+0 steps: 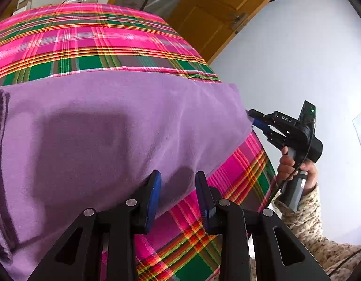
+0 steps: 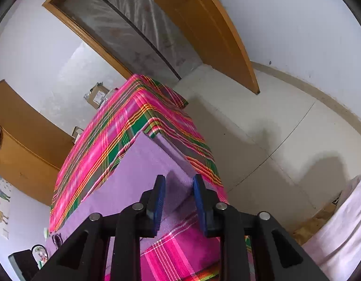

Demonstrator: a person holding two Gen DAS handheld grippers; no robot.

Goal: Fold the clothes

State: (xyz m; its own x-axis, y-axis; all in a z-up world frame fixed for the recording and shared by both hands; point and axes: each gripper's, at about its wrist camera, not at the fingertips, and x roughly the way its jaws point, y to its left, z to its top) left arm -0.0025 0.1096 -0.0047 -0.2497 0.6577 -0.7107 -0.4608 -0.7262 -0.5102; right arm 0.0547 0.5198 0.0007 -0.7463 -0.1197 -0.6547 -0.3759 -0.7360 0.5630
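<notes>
A purple garment (image 1: 114, 131) lies spread flat on the plaid tablecloth (image 1: 86, 37), its right end reaching the table's right edge. The left gripper (image 1: 178, 187) hangs over the garment's near hem with its jaws apart, grasping nothing. The right gripper (image 2: 179, 187) straddles the garment's right corner, jaws parted around the cloth but not clenched. This looks like the start of a fold: both need to pinch an edge and carry it across.
</notes>
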